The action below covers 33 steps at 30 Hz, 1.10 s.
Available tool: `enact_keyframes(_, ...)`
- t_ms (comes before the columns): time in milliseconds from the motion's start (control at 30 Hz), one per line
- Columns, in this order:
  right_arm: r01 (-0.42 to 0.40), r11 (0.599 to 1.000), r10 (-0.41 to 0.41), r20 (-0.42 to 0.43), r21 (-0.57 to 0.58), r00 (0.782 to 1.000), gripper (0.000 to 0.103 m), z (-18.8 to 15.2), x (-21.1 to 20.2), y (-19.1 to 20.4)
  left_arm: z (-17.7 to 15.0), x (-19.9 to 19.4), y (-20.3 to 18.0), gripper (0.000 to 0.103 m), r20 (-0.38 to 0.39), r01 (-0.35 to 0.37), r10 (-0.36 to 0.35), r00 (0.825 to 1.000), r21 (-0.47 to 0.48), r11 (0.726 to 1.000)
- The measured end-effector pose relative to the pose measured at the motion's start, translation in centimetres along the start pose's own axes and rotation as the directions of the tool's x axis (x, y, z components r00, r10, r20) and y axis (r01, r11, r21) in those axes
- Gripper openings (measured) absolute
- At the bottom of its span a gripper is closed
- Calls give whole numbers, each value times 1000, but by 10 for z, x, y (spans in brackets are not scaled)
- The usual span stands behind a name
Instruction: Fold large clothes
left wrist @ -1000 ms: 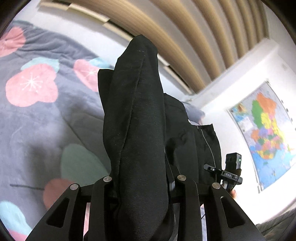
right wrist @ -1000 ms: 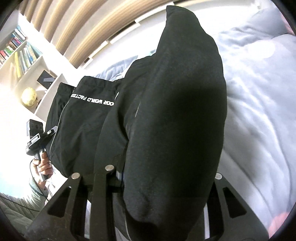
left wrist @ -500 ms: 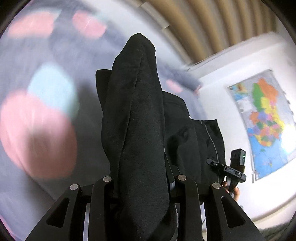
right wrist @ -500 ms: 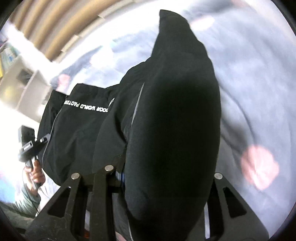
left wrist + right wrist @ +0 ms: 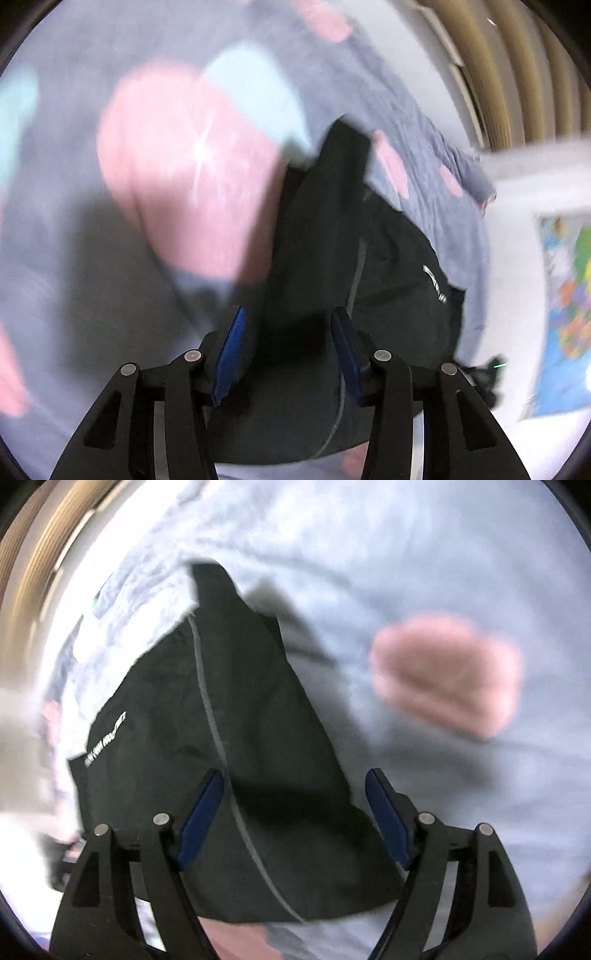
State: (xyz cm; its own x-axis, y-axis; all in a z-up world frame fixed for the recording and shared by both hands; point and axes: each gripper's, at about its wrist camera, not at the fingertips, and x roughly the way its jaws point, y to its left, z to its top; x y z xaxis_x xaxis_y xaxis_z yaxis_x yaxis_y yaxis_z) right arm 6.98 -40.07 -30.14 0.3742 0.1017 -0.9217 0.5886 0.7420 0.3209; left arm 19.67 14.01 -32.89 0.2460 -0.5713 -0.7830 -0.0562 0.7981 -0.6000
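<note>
A black garment (image 5: 388, 266) with a grey piping line and white lettering lies bunched on the grey-blue flowered quilt (image 5: 55, 240). My left gripper (image 5: 289, 314) hangs just over it. Its jaws are opening and a ridge of the black fabric still runs between the blue pads (image 5: 231, 354), which stand off it. In the right wrist view the same garment (image 5: 258, 720) spreads on the quilt (image 5: 406, 554). My right gripper (image 5: 294, 773) is above its near part with the jaws opening wide, pads (image 5: 388, 819) apart and clear of the cloth. Both views are blurred.
Pink flower patches (image 5: 184, 166) (image 5: 443, 672) mark the quilt beside the garment. A slatted wooden wall (image 5: 517, 74) rises behind the bed, and a coloured wall map (image 5: 565, 314) hangs at the right. The other hand-held gripper (image 5: 487, 373) shows dimly past the garment's edge.
Both grippers came down toward the bed and tipped downward. Each was shut on a raised fold of the black garment; both have let go, and the fabric has dropped onto the quilt.
</note>
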Motion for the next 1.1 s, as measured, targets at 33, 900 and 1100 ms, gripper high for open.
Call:
enact_keyframes(33,33,999,-31,41,-43,999,78,-3,-16,9,1,-11,-14,49,21,-36,35,999,52,998)
enact_keyframes(900,178,949,-188,-14,-260,982,79,-81,58,77,-88,60,-128,51,-63,-243,320,945,519,820)
enact_keyframes(1100,181,947,-163,87,-265,983,79,-88,2,86,-84,-12,-164,51,73,-272,281,957,556,785)
